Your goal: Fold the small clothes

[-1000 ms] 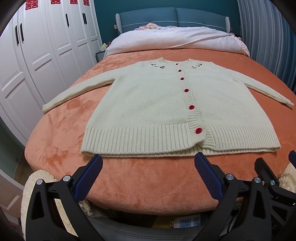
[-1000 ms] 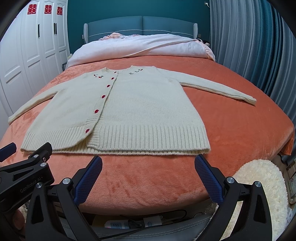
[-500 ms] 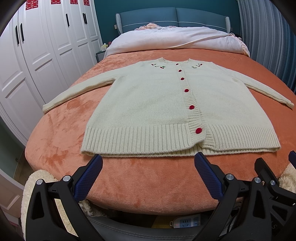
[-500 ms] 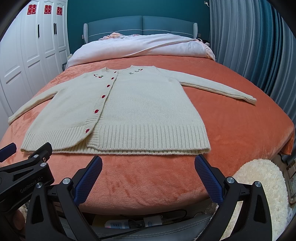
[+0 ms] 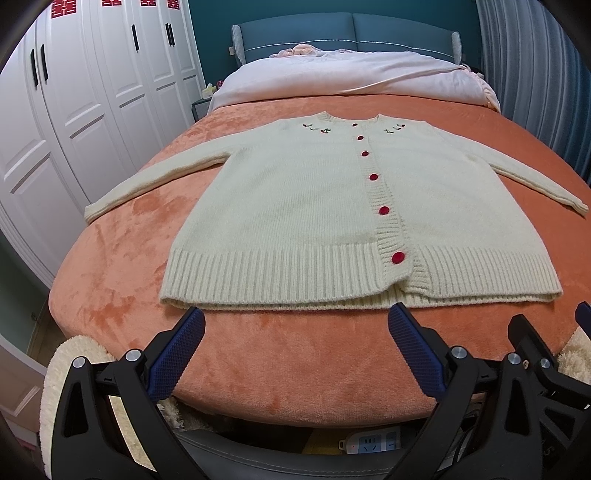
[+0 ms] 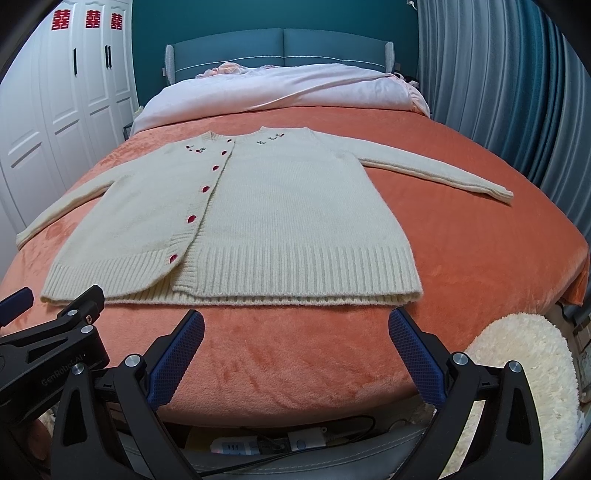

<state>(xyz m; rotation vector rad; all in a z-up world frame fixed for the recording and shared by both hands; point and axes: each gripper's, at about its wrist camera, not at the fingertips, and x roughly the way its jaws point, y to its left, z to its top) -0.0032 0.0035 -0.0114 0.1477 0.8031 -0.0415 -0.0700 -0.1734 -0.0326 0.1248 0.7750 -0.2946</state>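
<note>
A cream knitted cardigan with red buttons lies flat, front up, on the orange blanket, sleeves spread to both sides. It also shows in the right wrist view. My left gripper is open and empty, hovering just short of the ribbed hem's left half. My right gripper is open and empty, just short of the hem's right half. The right gripper's body shows at the lower right of the left wrist view. The left gripper's body shows at the lower left of the right wrist view.
A pale pink duvet is bunched at the head of the bed by the blue headboard. White wardrobes stand left, curtains right. Fluffy cream rugs and a power strip lie below the bed's near edge.
</note>
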